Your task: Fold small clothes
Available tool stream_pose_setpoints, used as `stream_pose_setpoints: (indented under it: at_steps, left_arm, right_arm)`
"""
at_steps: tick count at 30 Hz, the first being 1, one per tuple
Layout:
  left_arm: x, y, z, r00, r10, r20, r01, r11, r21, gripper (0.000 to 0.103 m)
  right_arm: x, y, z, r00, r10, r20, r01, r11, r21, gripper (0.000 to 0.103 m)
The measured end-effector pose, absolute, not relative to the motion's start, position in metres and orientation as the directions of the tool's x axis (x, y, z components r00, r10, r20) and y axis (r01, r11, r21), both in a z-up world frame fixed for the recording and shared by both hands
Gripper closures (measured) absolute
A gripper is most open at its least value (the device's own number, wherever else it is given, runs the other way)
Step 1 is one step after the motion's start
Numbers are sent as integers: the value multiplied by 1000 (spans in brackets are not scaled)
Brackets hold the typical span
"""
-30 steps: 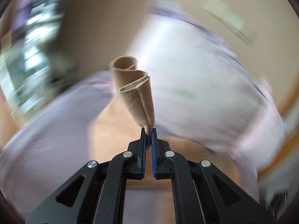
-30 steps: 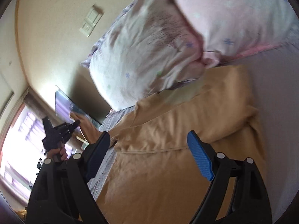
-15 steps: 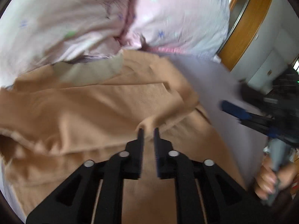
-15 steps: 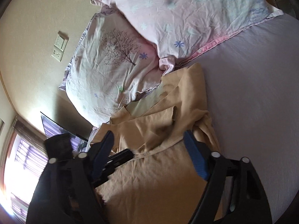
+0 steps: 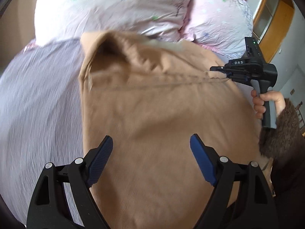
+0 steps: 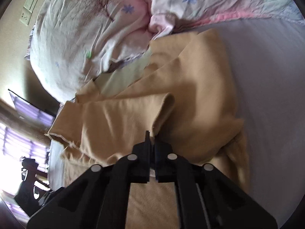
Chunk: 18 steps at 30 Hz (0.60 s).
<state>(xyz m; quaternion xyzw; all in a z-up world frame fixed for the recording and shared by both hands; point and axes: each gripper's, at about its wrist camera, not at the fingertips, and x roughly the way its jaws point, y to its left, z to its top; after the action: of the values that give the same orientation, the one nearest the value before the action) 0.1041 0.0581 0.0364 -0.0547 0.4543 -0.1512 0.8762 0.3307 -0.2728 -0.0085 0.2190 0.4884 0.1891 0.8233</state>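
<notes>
My right claw (image 6: 151, 135) was pinching a fold edge of the tan garment (image 6: 200, 87) on the bed (image 6: 270, 72), cloth running ahead toward the pillows (image 6: 85, 28), while my left claw (image 5: 151, 148) hung spread above its flat middle, nearer the loose side

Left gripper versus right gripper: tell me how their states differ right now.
1. The left gripper has its jaws spread wide; the right gripper has its jaws closed.
2. The left gripper holds nothing and hovers over the tan garment; the right gripper pinches a raised fold of that garment.
3. The left gripper's blue pads show plainly; the right gripper's are hidden.
Both point at the same garment on the bed.
</notes>
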Motion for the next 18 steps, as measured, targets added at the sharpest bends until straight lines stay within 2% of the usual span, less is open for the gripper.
stream_pose_setpoints:
  at_steps: [2,4,5,8,10,11,13,15,18]
  left_arm:
    - [103,63,29,533,-321,-783,202,947,-250,20]
    - [102,65,29,544,-324,-774,205,946,-252,20]
    - [102,67,29,542,-327,-774,204,945,-256,20]
    - [101,68,30,546,-327,-771,206,945,-255,20]
    - [98,70,29,548,-335,-767,209,942,-262,20]
    - [93,75,32,552,-354,-755,214,935,-282,20]
    - [78,88,40,575,-393,-717,228,919,-320,20]
    - [52,108,50,607,-427,-670,248,903,-351,20]
    - [11,139,53,611,-503,-611,279,860,-428,20]
  right_arm:
    - [327,-274,5,512,483,-710,-121,859,498,101]
    - [324,-290,29,611,452,-650,-107,861,498,101]
    - [322,-303,39,672,391,-629,-65,877,476,101]
    - [325,-321,37,691,267,-672,36,915,401,98]
    - [322,-323,23,620,267,-738,56,923,381,82]
    - [310,-326,24,621,283,-732,46,918,394,76]
    - [277,-332,37,647,362,-671,-44,896,441,38]
    - [234,-337,47,651,473,-594,-165,852,497,29]
    - [168,-352,46,571,637,-517,-326,754,570,26]
